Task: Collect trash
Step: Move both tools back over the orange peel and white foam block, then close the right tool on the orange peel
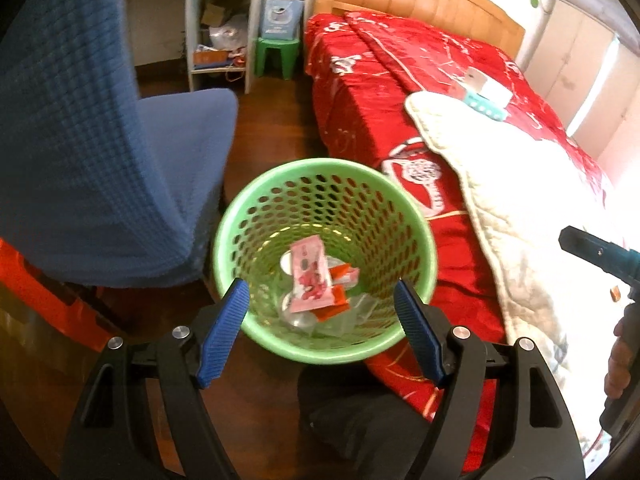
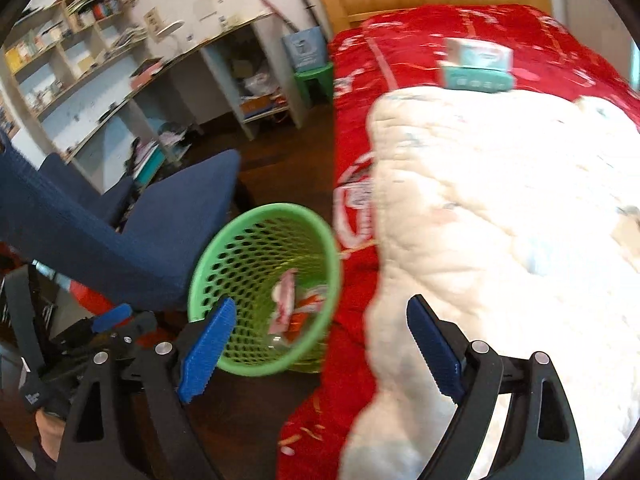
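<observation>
A green perforated trash basket [image 1: 256, 204] stands on the wooden floor between a blue chair and the bed. Inside lie a pink wrapper [image 1: 310, 276], red-and-white wrappers and clear plastic. My left gripper [image 1: 322, 300] is open and empty, just above the basket's near rim. My right gripper [image 2: 320, 320] is open and empty, held over the bed's edge to the right of the basket [image 2: 320, 232]; the pink wrapper [image 2: 285, 300] shows inside. The right gripper's body also shows at the right edge of the left wrist view [image 1: 600, 252].
A blue chair [image 1: 100, 152] stands left of the basket. A bed with a red cover [image 1: 380, 92] and a white quilt [image 2: 500, 220] is on the right, with a teal-and-white box [image 2: 476, 66] on it. A desk with shelves [image 2: 120, 80] and a green stool [image 1: 278, 56] stand behind.
</observation>
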